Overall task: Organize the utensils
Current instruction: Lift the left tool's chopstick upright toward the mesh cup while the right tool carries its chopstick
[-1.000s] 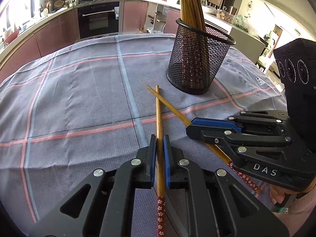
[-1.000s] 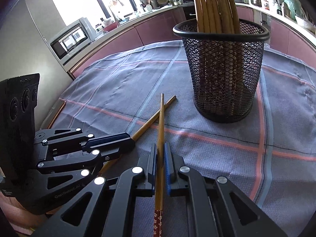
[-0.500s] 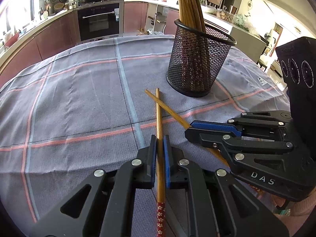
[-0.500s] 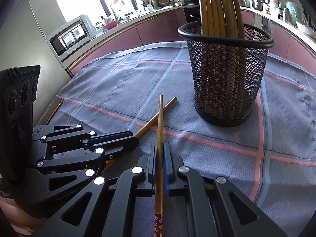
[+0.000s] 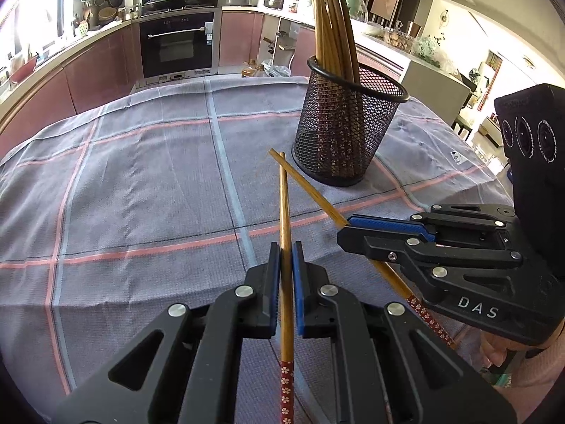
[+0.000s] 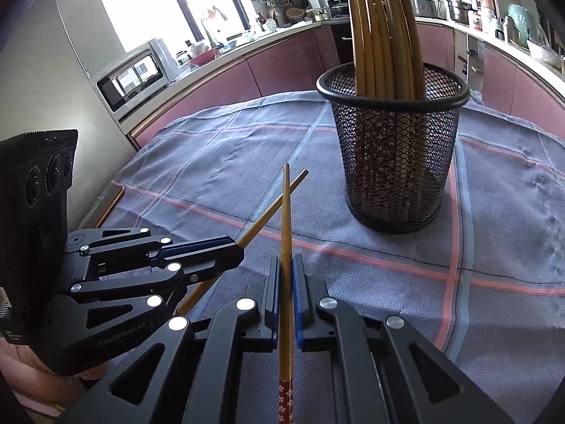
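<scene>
Both grippers have lifted since a second ago: chopstick tips now ride higher against the cloth, basket looks farther off and lower in both views.

Tablecloth [image 5: 141,183], grey-blue with pink and pale blue stripes, covers the whole table; kitchen counter and oven [image 5: 176,49] behind at 11 o'clock in the left view, microwave [image 6: 132,77] at 10 o'clock in the right view.

Mesh basket [image 5: 348,127] stands upright on the cloth at 1 o'clock from the left camera, also at 1 o'clock from the right [image 6: 395,152]. Bundle of chopsticks [image 5: 332,24] stands in it, thin ends up.

Left gripper [image 5: 286,258]: fingers closed onto left chopstick [image 5: 284,219], which runs straight ahead toward 12, patterned red end back under the camera.

Right gripper [image 6: 286,272]: fingers likewise pinched on right chopstick [image 6: 286,219], pointing toward 12.

Seen from the left camera, the right gripper [image 5: 353,228] sits at 3 o'clock. Its stick [image 5: 310,190] slants toward 11. The two sticks cross near their tips, just short of the basket foot; touching or not, cannot tell.
</scene>
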Demonstrator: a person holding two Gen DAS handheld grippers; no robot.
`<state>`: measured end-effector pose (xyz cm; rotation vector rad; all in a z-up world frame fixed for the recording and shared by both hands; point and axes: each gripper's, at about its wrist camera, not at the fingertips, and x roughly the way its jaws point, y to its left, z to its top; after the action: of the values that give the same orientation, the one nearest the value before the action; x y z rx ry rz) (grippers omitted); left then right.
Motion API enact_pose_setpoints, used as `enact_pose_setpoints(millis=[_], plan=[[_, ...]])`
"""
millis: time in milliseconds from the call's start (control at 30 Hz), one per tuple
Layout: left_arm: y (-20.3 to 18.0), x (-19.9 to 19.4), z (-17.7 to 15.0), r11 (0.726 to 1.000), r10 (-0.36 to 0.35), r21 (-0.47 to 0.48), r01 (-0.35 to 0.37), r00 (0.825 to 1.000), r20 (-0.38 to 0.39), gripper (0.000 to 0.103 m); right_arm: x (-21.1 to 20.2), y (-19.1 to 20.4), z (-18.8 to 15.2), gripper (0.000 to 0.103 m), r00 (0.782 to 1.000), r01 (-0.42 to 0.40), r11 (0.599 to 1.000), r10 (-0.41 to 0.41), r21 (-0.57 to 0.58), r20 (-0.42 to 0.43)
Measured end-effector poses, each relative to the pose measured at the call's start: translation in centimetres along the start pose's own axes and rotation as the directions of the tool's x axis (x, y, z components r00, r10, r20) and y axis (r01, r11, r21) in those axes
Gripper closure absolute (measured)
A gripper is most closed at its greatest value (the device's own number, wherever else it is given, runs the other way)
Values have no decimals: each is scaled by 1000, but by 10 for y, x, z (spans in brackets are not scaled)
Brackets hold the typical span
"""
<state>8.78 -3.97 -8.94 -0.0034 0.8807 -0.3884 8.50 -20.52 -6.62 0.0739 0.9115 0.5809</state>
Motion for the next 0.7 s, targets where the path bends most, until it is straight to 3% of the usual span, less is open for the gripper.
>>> enact_pose_setpoints(millis=[700], plan=[[-4, -32, 6, 998, -57, -20, 58, 997, 58, 95, -35, 1, 6, 97, 996, -41, 999, 40, 5, 85]])
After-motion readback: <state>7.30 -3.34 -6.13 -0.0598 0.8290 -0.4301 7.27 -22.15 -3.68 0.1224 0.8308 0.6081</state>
